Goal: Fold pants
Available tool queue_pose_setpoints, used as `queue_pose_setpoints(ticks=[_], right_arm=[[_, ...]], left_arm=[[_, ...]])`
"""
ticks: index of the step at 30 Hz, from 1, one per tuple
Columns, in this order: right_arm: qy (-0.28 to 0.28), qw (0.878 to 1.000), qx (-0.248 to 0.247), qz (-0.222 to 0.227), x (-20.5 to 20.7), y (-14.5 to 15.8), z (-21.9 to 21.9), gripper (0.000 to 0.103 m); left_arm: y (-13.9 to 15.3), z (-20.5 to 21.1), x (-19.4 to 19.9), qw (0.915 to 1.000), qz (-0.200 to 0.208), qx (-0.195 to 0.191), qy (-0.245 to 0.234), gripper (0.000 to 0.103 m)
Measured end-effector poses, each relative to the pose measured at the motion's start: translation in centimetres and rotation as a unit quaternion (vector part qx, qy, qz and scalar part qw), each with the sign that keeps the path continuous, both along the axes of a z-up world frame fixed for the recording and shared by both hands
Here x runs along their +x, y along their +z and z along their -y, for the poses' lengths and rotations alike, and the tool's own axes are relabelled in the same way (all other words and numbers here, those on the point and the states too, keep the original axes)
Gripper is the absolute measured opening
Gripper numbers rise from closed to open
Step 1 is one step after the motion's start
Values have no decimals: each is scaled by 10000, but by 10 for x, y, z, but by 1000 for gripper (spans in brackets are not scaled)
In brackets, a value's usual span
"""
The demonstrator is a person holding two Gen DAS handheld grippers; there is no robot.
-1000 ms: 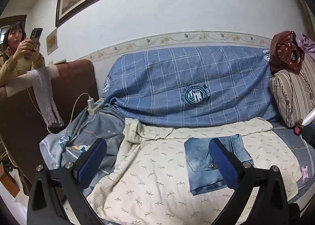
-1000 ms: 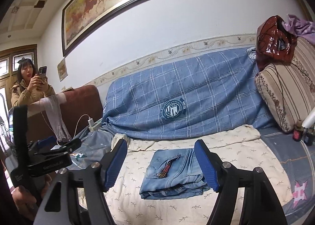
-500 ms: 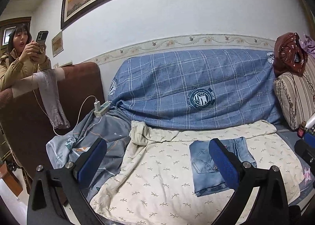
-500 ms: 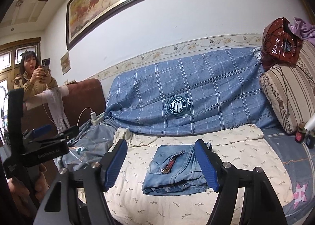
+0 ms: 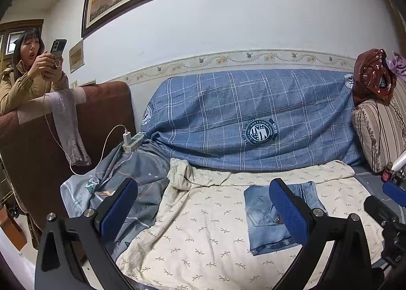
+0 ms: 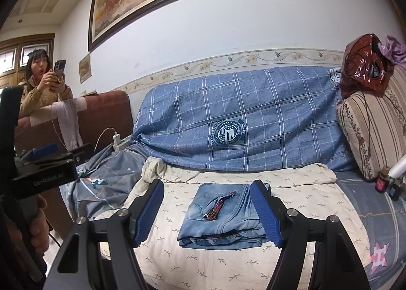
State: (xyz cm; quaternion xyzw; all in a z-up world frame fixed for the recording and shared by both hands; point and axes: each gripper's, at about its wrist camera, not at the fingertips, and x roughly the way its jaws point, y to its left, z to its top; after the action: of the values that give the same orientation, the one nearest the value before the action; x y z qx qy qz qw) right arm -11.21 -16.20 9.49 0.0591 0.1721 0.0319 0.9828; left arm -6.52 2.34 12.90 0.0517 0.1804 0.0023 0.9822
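Two blue-padded fingers frame the left wrist view, and the left gripper point(image 5: 203, 207) hangs with its jaws wide apart, nothing between them. Beyond the right-hand finger lies the pants point(image 5: 264, 224), folded into a compact denim rectangle, partly hidden behind that pad. They rest on the cream leaf-print sheet point(image 5: 203, 239), which fills the gap between the jaws. Out past the left-hand finger sits a rumpled grey-blue quilt point(image 5: 132, 170), and beyond it a power strip point(image 5: 132, 140) with a white charger plugged in (its cable loops off toward a woman point(image 5: 25, 74) holding a phone). At the far right edge, part of the right gripper point(image 5: 388, 203) shows.

Over to the right wrist view: the right gripper point(image 6: 206, 210) is also spread open and empty, and the folded pants point(image 6: 223, 219) lie squarely between its two pads, further out on the sheet and untouched. A dark keychain strap point(image 6: 219, 205) lies across the denim's top. Straight ahead past the jaws rises the blue plaid cover point(image 6: 253, 117), with a striped cushion point(image 6: 370, 132) off beyond the right-hand finger.
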Motion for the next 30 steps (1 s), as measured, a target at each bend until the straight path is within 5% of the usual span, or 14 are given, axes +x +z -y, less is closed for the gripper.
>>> queue_pose_setpoints(ticks=[30], right_arm=[[-96,9999,-65,29,-4,1,-3,74]], left_arm=[[0,0,-3,10000,14,-13,84,103]])
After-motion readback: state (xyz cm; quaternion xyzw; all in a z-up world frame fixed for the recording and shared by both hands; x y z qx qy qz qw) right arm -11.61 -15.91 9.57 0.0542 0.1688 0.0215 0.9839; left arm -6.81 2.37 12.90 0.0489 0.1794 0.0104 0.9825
